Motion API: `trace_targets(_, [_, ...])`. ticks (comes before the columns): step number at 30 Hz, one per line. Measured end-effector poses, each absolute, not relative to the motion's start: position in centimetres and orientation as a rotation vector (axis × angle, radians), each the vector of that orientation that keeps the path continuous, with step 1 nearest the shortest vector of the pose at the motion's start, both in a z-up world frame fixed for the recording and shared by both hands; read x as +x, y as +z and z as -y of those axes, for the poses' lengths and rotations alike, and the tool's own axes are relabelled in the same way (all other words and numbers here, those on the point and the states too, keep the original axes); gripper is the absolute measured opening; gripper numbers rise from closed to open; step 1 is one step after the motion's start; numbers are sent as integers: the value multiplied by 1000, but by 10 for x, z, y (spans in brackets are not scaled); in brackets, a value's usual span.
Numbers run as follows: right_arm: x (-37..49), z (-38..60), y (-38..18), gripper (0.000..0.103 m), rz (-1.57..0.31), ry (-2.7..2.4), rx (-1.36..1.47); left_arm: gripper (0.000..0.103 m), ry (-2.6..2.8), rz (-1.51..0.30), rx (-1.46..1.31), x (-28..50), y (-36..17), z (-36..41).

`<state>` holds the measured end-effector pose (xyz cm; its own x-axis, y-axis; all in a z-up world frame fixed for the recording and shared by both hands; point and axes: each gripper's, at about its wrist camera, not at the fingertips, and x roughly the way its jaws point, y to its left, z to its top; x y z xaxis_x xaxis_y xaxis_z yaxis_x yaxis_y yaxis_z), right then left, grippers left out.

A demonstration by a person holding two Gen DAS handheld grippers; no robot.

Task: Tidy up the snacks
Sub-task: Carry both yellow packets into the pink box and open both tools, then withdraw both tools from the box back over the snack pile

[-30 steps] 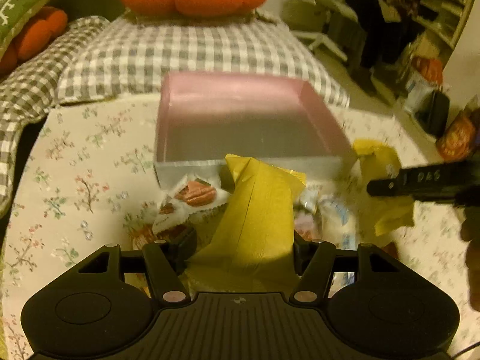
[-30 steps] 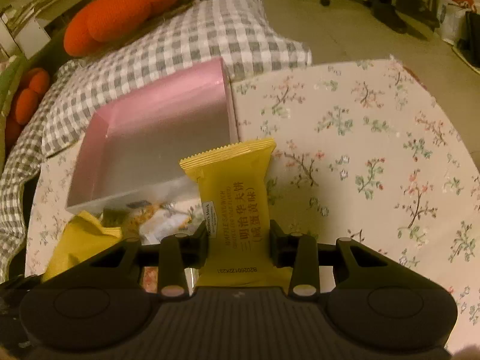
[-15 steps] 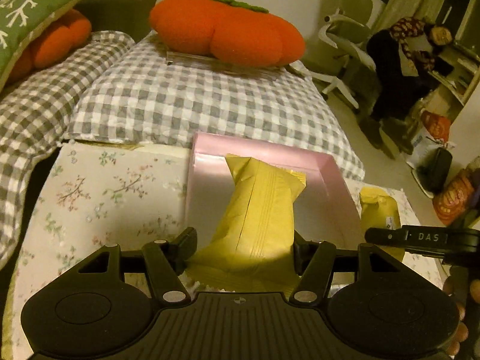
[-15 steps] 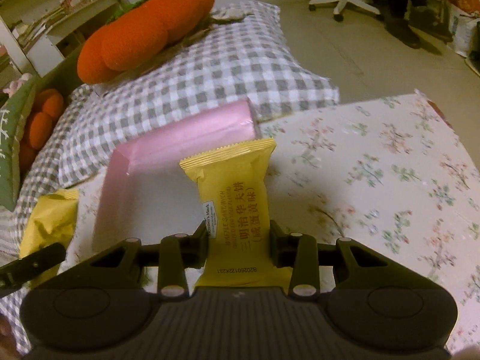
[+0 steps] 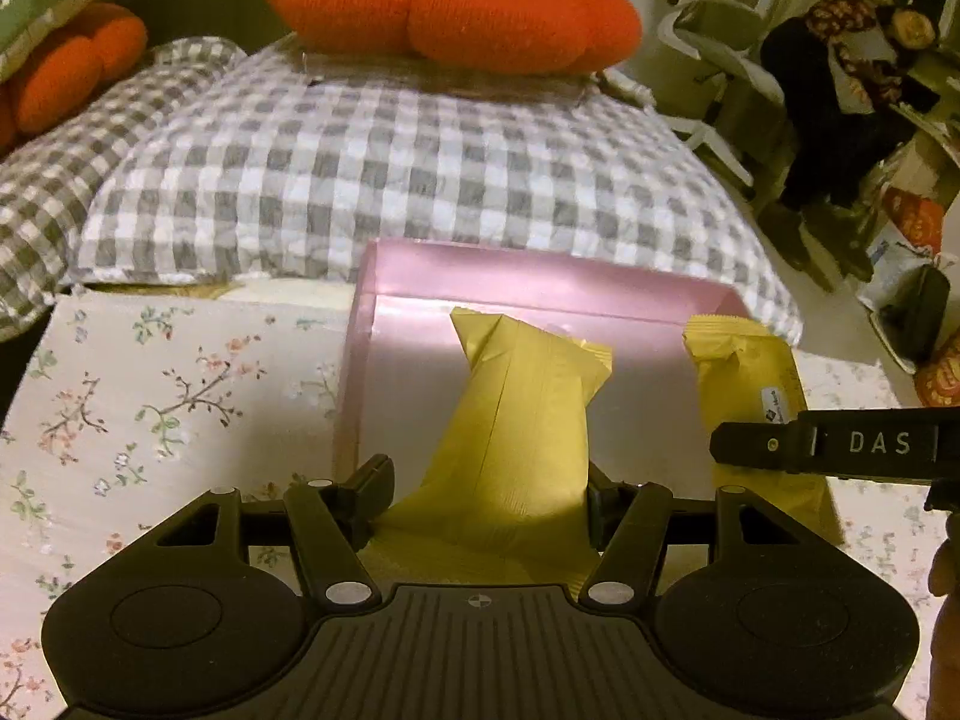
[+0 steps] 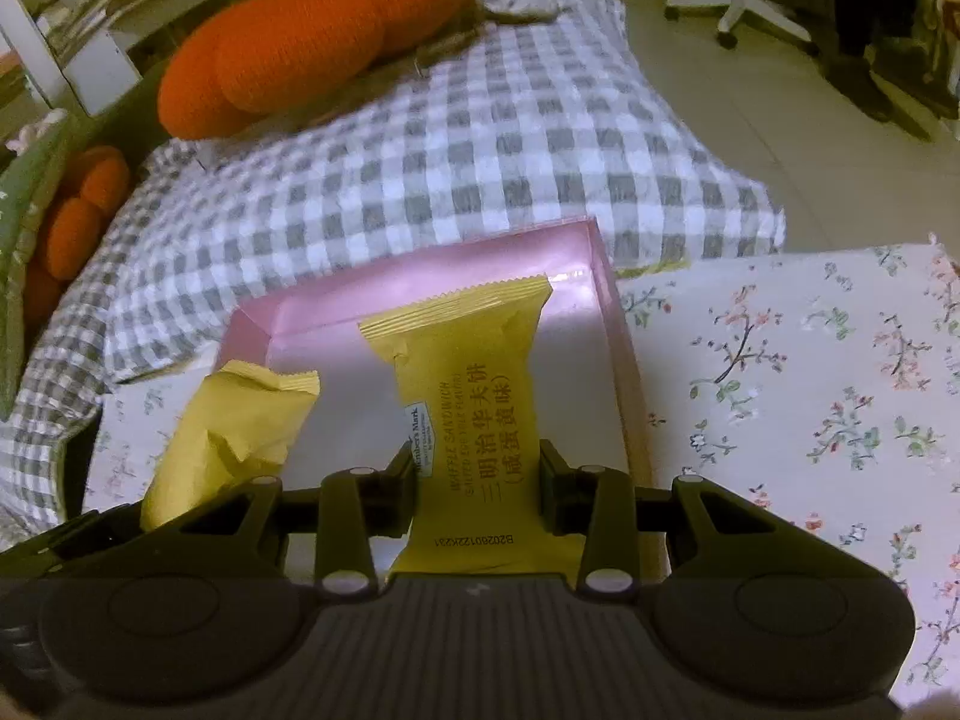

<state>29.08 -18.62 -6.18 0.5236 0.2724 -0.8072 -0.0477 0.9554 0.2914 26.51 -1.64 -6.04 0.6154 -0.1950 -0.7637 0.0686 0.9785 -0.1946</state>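
A: Left wrist view: the left claw (image 5: 483, 495) pinched a plain yellow packet (image 5: 516, 420) at its lower half, the packet standing up over the pink box (image 5: 540, 282). What was the correct procedure?

B: In my judgement, lower each packet until its bottom edge was inside the box walls, then spread the claw. Releasing from above risked the packet tipping onto the rim.

A: And the right side?

B: Right wrist view: the right claw (image 6: 477, 489) was pressed on a printed yellow packet (image 6: 468, 396), also held upright over the box floor, near the right wall (image 6: 612, 324). The two packets were side by side, near each other but apart.

A: Obstructions?

B: Each claw was the main obstacle to the other; the right claw's finger (image 5: 834, 447) reached across the left wrist view just beside the plain packet. Set one packet down first, or keep them to separate halves. The box looked bare inside, so nothing blocked the floor.

A: Surroundings?

B: The box sat on a floral-cloth counter (image 5: 150, 396), its far wall close to the counter's far edge. Beyond lay a checked cushion (image 5: 390, 180) and an orange pumpkin pillow (image 5: 456, 0). A push on the box could slide it off the far edge.
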Motion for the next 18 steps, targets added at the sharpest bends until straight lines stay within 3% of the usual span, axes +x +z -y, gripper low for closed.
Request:
trace_targets(6, [298, 184, -74, 36, -1037, 178, 243, 63, -135, -913, -155, 270, -73, 16])
trace_targets(18, [284, 193, -54, 50, -1010, 140, 261, 71, -133, -904, -164, 259, -47, 10])
